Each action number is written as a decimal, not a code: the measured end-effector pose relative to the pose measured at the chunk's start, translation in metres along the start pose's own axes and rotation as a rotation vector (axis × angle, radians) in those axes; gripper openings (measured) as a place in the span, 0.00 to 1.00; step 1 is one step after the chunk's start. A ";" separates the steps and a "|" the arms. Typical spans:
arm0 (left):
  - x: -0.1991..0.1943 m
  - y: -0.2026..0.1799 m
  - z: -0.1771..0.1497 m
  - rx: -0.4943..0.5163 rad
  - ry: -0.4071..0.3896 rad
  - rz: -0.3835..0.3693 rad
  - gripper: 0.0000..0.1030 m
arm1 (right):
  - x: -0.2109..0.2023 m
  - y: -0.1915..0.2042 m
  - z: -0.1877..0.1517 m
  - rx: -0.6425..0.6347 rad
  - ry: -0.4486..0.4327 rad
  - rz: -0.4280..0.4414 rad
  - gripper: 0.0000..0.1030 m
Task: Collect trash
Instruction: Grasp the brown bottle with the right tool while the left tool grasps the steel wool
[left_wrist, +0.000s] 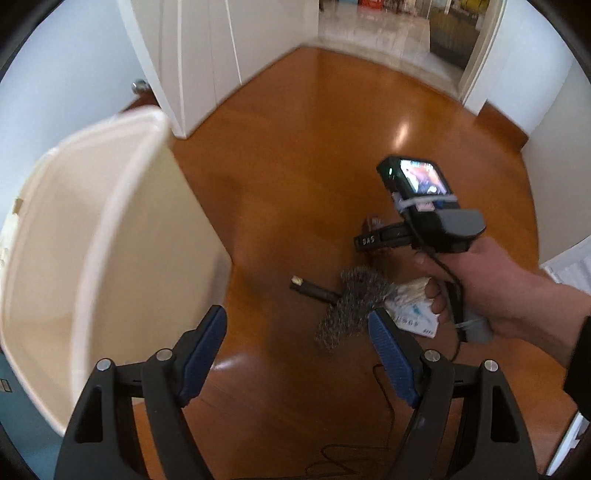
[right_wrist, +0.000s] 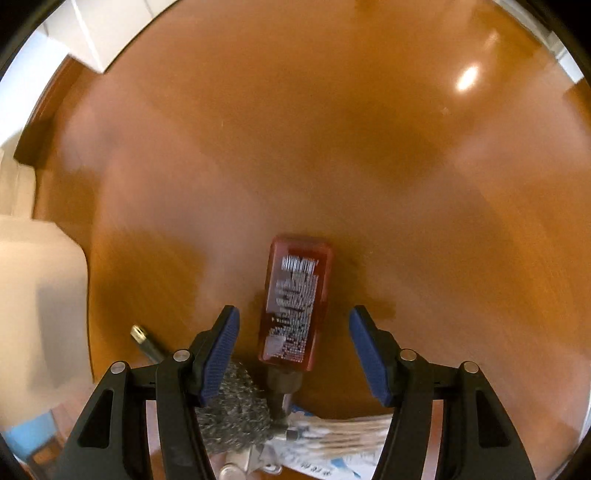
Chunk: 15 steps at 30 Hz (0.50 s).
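The right hand-held gripper (right_wrist: 293, 349) stands wide over a red flat plastic bottle (right_wrist: 293, 299) on the wooden floor (right_wrist: 332, 129). The left hand-held gripper (left_wrist: 297, 350) is wide too, beside a cream plastic bin (left_wrist: 122, 240).

Bare floor (right_wrist: 332, 129) beyond red bottle (right_wrist: 295, 302); bin (left_wrist: 110, 240) blocks left; steel wool (right_wrist: 236, 410) crowds near side.

Glossy orange-brown wood floor (left_wrist: 314, 155) reflects a bright light, bordered by white closet doors (left_wrist: 207, 55) and pale walls (left_wrist: 66, 62).
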<state>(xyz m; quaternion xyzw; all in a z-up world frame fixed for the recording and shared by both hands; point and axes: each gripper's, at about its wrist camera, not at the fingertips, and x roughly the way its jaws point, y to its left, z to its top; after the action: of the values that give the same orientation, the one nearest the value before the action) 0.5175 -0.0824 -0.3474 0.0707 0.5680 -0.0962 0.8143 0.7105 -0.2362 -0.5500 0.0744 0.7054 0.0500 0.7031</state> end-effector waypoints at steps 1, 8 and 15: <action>0.012 -0.007 -0.001 0.029 0.009 0.004 0.77 | 0.002 0.000 -0.002 -0.022 -0.012 0.011 0.42; 0.097 -0.053 -0.019 0.333 0.124 0.039 0.77 | -0.036 -0.029 -0.013 -0.008 -0.130 0.164 0.31; 0.146 -0.082 -0.036 0.531 0.179 0.085 0.77 | -0.065 -0.078 -0.037 0.055 -0.178 0.260 0.32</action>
<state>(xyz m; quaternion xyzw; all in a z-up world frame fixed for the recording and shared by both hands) 0.5141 -0.1651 -0.4978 0.3134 0.5889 -0.2009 0.7173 0.6706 -0.3232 -0.4991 0.1883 0.6259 0.1146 0.7481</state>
